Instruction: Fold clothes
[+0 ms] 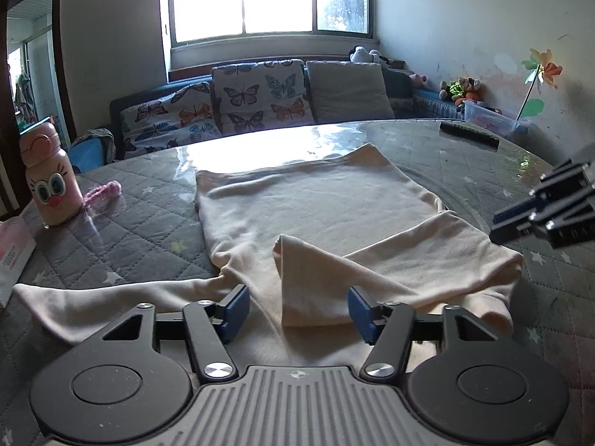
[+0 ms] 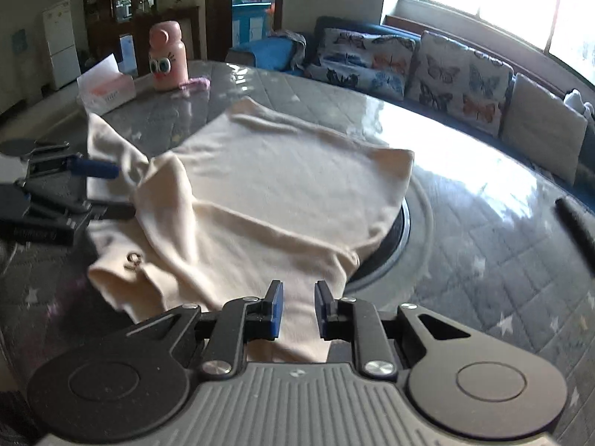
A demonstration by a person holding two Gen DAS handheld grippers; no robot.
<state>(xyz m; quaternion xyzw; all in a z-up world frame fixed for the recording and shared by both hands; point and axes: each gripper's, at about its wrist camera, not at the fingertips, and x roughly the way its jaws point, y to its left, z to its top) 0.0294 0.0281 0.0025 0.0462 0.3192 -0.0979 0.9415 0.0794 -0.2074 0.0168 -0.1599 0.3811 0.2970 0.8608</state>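
Observation:
A cream long-sleeved top (image 1: 316, 208) lies flat on the round table, also seen in the right wrist view (image 2: 282, 186). One sleeve (image 1: 401, 260) is folded across the body; the other sleeve (image 1: 111, 297) stretches out to the left. My left gripper (image 1: 297, 308) is open, low over the near edge of the top, holding nothing. My right gripper (image 2: 297, 308) is open with a narrow gap, over the folded sleeve end, holding nothing. The right gripper also shows at the right edge of the left wrist view (image 1: 520, 219), and the left gripper shows in the right wrist view (image 2: 93, 167).
The table (image 1: 148, 223) has a grey quilted cover under clear film. A pink bottle (image 1: 50, 182), a pink cord (image 1: 104, 193) and a tissue box (image 1: 11, 245) stand at the left. A dark remote (image 1: 468, 135) lies at the far right. A sofa with cushions (image 1: 260, 93) is behind.

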